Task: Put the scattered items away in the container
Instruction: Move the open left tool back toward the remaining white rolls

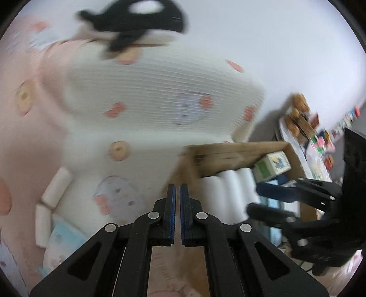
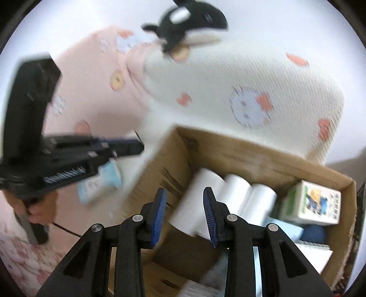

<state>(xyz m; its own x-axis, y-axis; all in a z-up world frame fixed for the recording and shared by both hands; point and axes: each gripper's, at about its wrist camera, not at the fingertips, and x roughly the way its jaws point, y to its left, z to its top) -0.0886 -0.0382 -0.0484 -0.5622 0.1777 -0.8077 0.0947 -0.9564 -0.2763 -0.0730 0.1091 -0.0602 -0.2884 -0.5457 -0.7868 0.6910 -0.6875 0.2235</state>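
A cardboard box (image 2: 251, 153) stands on the bed and holds three white rolls (image 2: 231, 192), a small printed carton (image 2: 313, 203) and pale blue packs. My right gripper (image 2: 184, 189) hovers over the box's near corner, its jaws a little apart with nothing pinched between them. My left gripper (image 1: 177, 189) is shut and empty, just left of the box (image 1: 228, 153). Two white rolls (image 1: 57, 187) and a pale blue tissue pack (image 1: 61, 237) lie on the bedding to its left. The tissue pack (image 2: 100, 185) lies under the left gripper (image 2: 139, 146) in the right wrist view.
A black and white orca plush (image 2: 189, 20) sits on top of the cream patterned pillow (image 2: 251, 91) behind the box. Pink patterned bedding (image 2: 96, 75) lies left. A hand (image 2: 41, 210) holds the left gripper's handle. A cluttered shelf (image 1: 315, 141) stands at the far right.
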